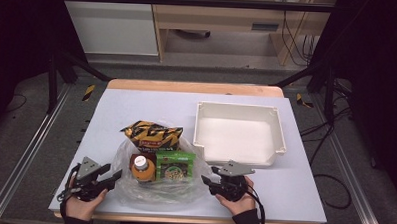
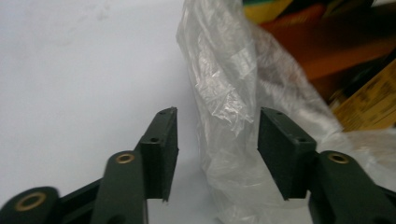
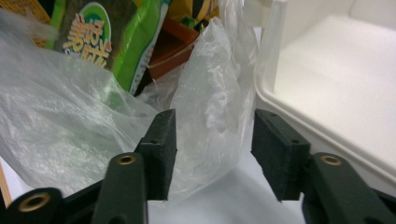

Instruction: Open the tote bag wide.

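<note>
Clear crinkled plastic, a bag (image 1: 159,183), lies open on the near middle of my pale table (image 1: 137,102), with three items on it: a yellow-and-black snack packet (image 1: 153,133) at the far side, an orange-capped bottle (image 1: 142,167) lying near left, and a green packet (image 1: 174,165) just right of the bottle. My left gripper (image 1: 111,176) rests at the bag's near left edge; in the left gripper view its jaws stand apart with a raised fold of the bag (image 2: 224,107) between them, not pinched. My right gripper (image 1: 209,181) sits at the bag's near right edge; in the right gripper view its jaws are likewise parted around an upright fold of the bag (image 3: 212,93), gripping nothing yet. A white plastic tray (image 1: 276,127) stands to the far right, just beside the bag.
</note>
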{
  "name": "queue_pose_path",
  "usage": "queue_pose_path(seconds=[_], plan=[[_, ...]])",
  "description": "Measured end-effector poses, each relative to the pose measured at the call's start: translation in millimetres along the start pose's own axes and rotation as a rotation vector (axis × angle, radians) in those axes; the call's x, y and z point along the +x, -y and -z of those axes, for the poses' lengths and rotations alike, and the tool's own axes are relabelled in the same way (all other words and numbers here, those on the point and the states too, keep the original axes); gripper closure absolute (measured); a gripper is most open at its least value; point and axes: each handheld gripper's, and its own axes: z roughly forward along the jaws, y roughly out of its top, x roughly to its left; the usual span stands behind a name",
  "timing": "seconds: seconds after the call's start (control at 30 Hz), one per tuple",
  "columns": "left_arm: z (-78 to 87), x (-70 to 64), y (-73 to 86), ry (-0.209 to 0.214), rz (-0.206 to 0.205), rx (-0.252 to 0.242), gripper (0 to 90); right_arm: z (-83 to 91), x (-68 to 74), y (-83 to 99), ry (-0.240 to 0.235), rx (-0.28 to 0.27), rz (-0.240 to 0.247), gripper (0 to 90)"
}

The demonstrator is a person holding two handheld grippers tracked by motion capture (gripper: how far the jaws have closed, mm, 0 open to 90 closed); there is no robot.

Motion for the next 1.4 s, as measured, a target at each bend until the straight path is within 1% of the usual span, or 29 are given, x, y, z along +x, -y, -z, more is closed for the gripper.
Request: queue_pose_path(seconds=[0.03,0.07,0.13,0.2,0.3,0.43,0.47,0.5,0.53,0.57,0.6,0.7,0.83,0.87,0.97,1.0,1.03,1.07,1.1,1.13,1.23,1.27,1.33,1.4], plan=[[2.5,0.1,-1.6,0.005,0.010,-0.020,45.3,0.9,0.4,-0.9,-0.001,-0.008,-0.004,48.5],[5.9,0.3,-3.8,0.002,0.009,-0.040,44.4,1.8,0.3,-1.8,-0.002,-0.015,-0.002,47.5],[10.0,-0.1,-6.8,-0.001,0.013,-0.061,41.3,5.1,1.0,-5.5,-0.002,-0.037,-0.001,43.0],[14.8,-0.4,-10.4,0.005,0.016,-0.087,41.0,6.5,1.3,-6.9,-0.004,-0.047,0.000,42.1],[19.2,-1.6,-15.2,0.007,0.014,-0.107,38.5,12.2,1.9,-12.7,-0.003,-0.080,0.006,38.7],[25.2,-0.1,-23.8,-0.004,0.011,-0.132,36.6,20.9,0.8,-20.5,-0.004,-0.121,0.001,39.0],[26.2,0.7,-25.7,-0.009,0.012,-0.136,36.1,25.1,-0.2,-25.2,-0.009,-0.142,-0.002,39.8],[26.7,1.8,-27.7,-0.012,0.013,-0.140,36.1,25.1,-0.2,-25.2,-0.009,-0.142,-0.002,39.8],[27.0,3.2,-30.1,-0.014,0.015,-0.143,35.5,28.3,-1.2,-30.9,-0.013,-0.158,-0.008,40.1],[27.0,4.1,-31.5,-0.018,0.016,-0.144,35.5,28.3,-1.2,-30.9,-0.013,-0.158,-0.008,40.1],[26.6,6.7,-34.7,-0.023,0.017,-0.145,34.8,29.8,-1.3,-35.2,-0.014,-0.169,-0.013,40.2],[26.0,9.3,-37.4,-0.026,0.023,-0.149,34.0,30.3,-0.3,-39.7,-0.025,-0.174,-0.016,40.2],[23.0,13.1,-43.1,-0.031,0.030,-0.155,32.6,26.2,3.8,-44.6,-0.035,-0.172,-0.023,39.3],[21.1,15.5,-47.3,-0.039,0.033,-0.166,32.4,22.5,6.4,-46.8,-0.044,-0.167,-0.030,38.4],[18.9,16.7,-50.7,-0.039,0.045,-0.167,31.7,18.2,8.9,-49.0,-0.056,-0.161,-0.031,37.7],[15.9,16.7,-52.7,-0.046,0.045,-0.167,31.4,13.2,11.2,-50.6,-0.065,-0.150,-0.039,36.6],[15.9,16.7,-52.7,-0.046,0.045,-0.167,31.2,13.2,11.2,-50.6,-0.065,-0.150,-0.039,36.6],[11.2,16.5,-53.8,-0.042,0.045,-0.165,30.9,7.8,13.2,-51.3,-0.071,-0.136,-0.044,35.0],[11.2,16.5,-53.8,-0.042,0.045,-0.165,30.8,7.8,13.2,-51.3,-0.071,-0.136,-0.044,35.0],[9.7,16.6,-53.6,-0.040,0.047,-0.168,30.6,2.5,14.2,-51.5,-0.071,-0.123,-0.048,33.2],[8.7,18.3,-51.9,-0.038,0.050,-0.173,30.0,-1.5,14.9,-51.8,-0.071,-0.115,-0.048,32.8],[9.6,19.8,-50.9,-0.032,0.059,-0.179,30.0,-2.7,15.2,-52.0,-0.072,-0.113,-0.047,32.8],[10.8,22.4,-48.7,-0.034,0.061,-0.190,29.6,-6.9,16.3,-52.6,-0.078,-0.111,-0.050,32.7],[10.8,23.8,-46.6,-0.034,0.063,-0.191,29.6,-12.2,16.9,-54.4,-0.090,-0.114,-0.068,32.1]])
